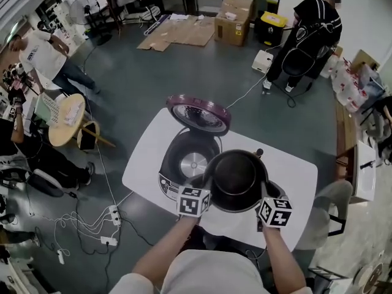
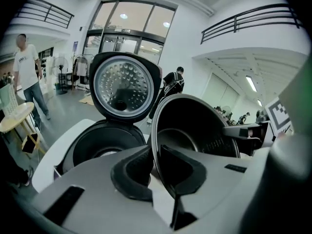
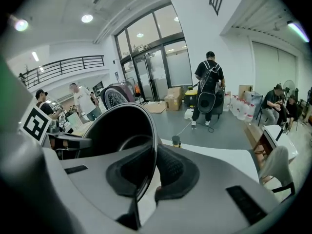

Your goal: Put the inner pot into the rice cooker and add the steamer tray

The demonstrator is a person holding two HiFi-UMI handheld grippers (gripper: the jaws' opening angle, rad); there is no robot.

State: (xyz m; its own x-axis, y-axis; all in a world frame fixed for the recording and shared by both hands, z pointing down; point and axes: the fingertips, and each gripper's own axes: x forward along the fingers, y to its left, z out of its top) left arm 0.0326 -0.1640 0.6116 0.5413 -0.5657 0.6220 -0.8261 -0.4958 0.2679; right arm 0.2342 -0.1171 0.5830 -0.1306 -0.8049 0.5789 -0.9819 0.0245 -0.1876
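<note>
The dark inner pot [image 1: 236,179] hangs above the white table [image 1: 300,176], just right of the open rice cooker [image 1: 191,159]. The cooker's lid [image 1: 199,114] stands raised behind its empty well. My left gripper [image 1: 207,187] is shut on the pot's left rim and my right gripper [image 1: 264,193] on its right rim. In the left gripper view the thin rim [image 2: 154,150] sits pinched between the black pads [image 2: 131,172], with the cooker [image 2: 100,143] beyond. The right gripper view shows the pot [image 3: 117,128] clamped the same way in the right gripper [image 3: 150,172]. I cannot make out a steamer tray.
A small dark bottle-like thing [image 1: 259,153] stands on the table behind the pot. Around the table are a grey chair [image 1: 331,204], a round wooden side table [image 1: 66,120], floor cables [image 1: 92,219], cardboard boxes [image 1: 233,18] and people standing at the left [image 1: 43,54] and the back right [image 1: 309,29].
</note>
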